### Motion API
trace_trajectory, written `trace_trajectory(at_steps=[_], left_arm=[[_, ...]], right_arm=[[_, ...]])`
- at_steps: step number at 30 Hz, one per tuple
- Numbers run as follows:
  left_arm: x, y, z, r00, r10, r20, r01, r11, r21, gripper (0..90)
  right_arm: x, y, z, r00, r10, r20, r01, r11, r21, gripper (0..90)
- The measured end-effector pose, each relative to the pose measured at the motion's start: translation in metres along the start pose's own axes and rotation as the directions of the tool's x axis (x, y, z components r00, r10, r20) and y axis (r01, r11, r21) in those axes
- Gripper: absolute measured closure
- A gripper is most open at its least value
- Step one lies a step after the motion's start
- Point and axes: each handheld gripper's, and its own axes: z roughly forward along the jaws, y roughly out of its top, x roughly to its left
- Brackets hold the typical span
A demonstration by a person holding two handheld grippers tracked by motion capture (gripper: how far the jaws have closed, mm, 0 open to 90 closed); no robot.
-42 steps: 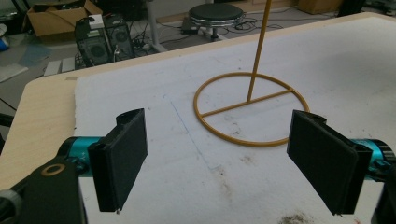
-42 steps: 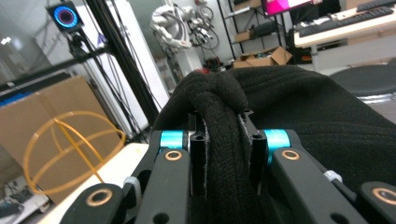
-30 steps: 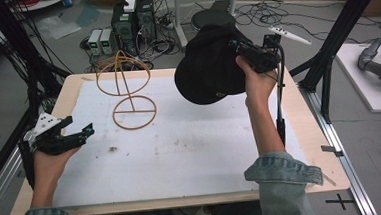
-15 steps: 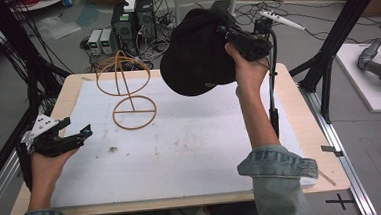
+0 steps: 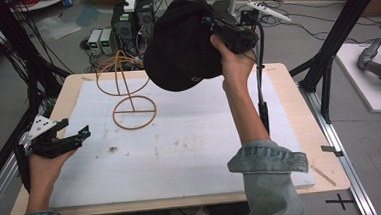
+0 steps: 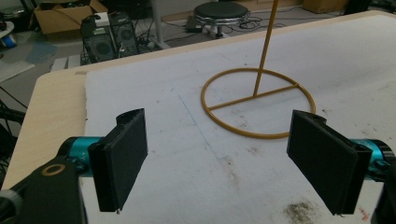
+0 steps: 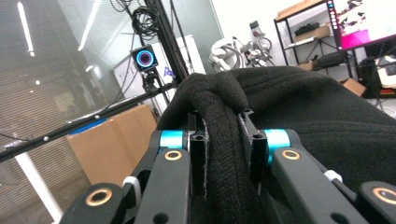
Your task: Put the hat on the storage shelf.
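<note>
right tongs lifted one hat higher (clamped).

Even, soft overhead light, and the white worktop reads bright with faint shadows. The high view is slightly grainy. The black hat swallows detail, and strip lights glare on glass behind in the right gripper view.

The black knitted hat hides the far right part of the thin golden wire stand in the high view. In the left gripper view the stand's upright rod is cut off by the top edge. The folded hat rim covers the right gripper's pads.
</note>
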Motion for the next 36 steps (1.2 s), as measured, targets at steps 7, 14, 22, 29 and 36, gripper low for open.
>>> trace_trajectory(at_steps=[7, 14, 22, 29, 36], left_arm=[[0.001, 0.000, -0.001, 1.0000, -0.003, 0.001, 0.003, 1.0000, -0.006, 20.6], [0.001, 0.000, -0.002, 1.0000, -0.003, -0.002, 0.003, 1.0000, -0.007, 20.6], [0.003, -0.002, -0.006, 0.9999, -0.003, -0.010, 0.003, 1.0000, -0.003, 20.7], [0.004, -0.003, -0.010, 0.9999, -0.002, -0.015, 0.002, 1.0000, -0.004, 20.7], [0.006, -0.003, -0.012, 0.9998, -0.002, -0.018, 0.002, 1.0000, -0.005, 20.8]], right_arm=[[0.007, 0.000, 0.013, 0.9979, 0.029, -0.058, -0.030, 0.999, -0.023, 78.4], [0.019, -0.001, 0.027, 0.9955, 0.017, -0.093, -0.020, 0.999, -0.029, 78.4], [0.028, -0.007, 0.044, 0.9889, 0.047, -0.141, -0.051, 0.998, -0.029, 78.4], [0.037, -0.018, 0.063, 0.9846, 0.059, -0.165, -0.060, 0.998, -0.001, 78.3], [0.042, -0.035, 0.089, 0.9823, 0.081, -0.169, -0.077, 0.997, 0.032, 78.2]])
